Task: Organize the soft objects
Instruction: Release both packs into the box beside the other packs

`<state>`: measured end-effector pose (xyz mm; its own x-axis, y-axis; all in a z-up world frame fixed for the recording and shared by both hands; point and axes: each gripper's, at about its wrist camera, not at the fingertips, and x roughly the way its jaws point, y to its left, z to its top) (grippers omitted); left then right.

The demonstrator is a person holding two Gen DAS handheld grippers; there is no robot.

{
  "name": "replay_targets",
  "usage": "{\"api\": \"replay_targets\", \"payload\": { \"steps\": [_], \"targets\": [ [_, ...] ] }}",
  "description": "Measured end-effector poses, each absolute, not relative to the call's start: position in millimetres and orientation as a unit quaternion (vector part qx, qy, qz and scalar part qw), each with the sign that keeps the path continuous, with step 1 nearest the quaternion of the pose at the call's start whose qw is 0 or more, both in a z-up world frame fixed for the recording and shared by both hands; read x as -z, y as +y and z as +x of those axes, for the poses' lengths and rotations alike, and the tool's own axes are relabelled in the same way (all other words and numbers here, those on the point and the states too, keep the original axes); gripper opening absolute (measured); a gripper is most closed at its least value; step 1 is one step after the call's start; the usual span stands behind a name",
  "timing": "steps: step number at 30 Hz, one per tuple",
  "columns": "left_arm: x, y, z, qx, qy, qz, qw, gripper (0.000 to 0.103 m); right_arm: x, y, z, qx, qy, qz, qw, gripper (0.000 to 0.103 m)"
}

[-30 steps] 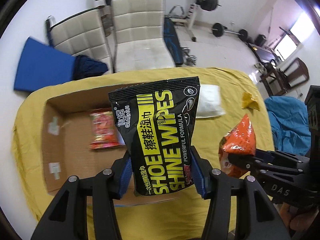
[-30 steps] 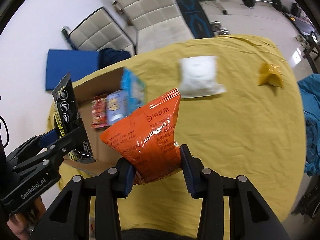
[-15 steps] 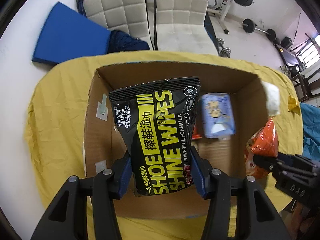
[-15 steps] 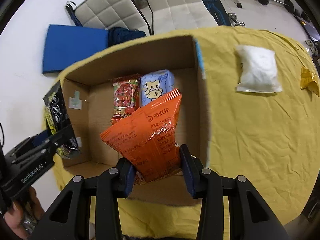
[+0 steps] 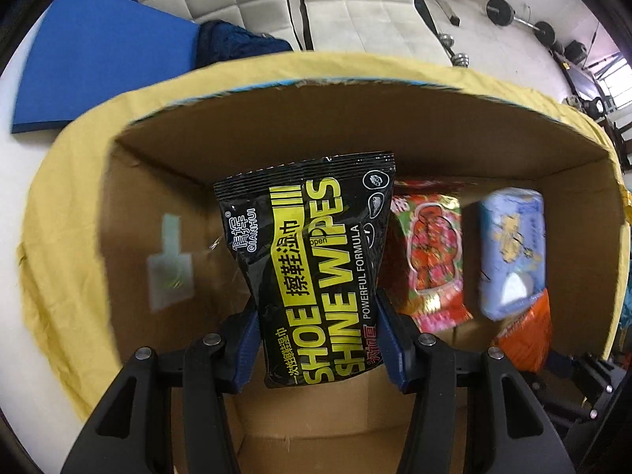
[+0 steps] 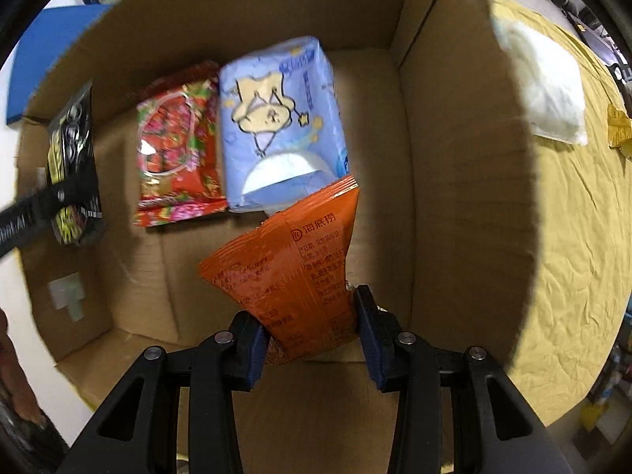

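Note:
My left gripper (image 5: 318,335) is shut on a black and yellow shoe wipes pack (image 5: 312,260) and holds it inside the open cardboard box (image 5: 276,126), over its left part. My right gripper (image 6: 312,331) is shut on an orange packet (image 6: 292,272) and holds it inside the same box (image 6: 454,158), near the right wall. On the box floor lie a red flowered pack (image 6: 177,146) and a light blue tissue pack (image 6: 280,126), side by side. The shoe wipes pack also shows in the right wrist view (image 6: 71,166), the orange packet in the left wrist view (image 5: 525,335).
The box stands on a table with a yellow cloth (image 6: 584,237). A white pack (image 6: 549,91) and a small yellow wrapper (image 6: 620,126) lie on the cloth right of the box. Beyond the table are white chairs (image 5: 355,4), a blue mat (image 5: 98,67) and weights (image 5: 509,4).
Both grippers have moved from above the table to over the box and then down into it, each still holding its pack. The box now fills both views.

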<state>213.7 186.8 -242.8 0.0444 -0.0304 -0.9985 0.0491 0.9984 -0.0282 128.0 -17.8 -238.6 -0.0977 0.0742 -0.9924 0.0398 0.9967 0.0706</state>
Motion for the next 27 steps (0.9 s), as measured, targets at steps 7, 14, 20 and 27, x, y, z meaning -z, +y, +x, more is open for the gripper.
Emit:
{"api": "replay_targets", "payload": {
  "steps": [7, 14, 20, 27],
  "targets": [
    [272, 183, 229, 0.047, 0.714, 0.012, 0.698, 0.052, 263, -6, 129, 0.005, 0.754, 0.01, 0.657, 0.043],
    [280, 190, 231, 0.038, 0.732, -0.014, 0.68, 0.053, 270, 3, 132, 0.008, 0.76, 0.003, 0.649, 0.048],
    [275, 197, 232, 0.032, 0.734, -0.015, 0.678, 0.056, 272, 9, 144, -0.001, 0.768, 0.011, 0.64, 0.065],
    [256, 205, 230, 0.027, 0.726, -0.025, 0.687, 0.058, 255, 22, 145, -0.014, 0.757, 0.008, 0.653, 0.079]
  ]
}}
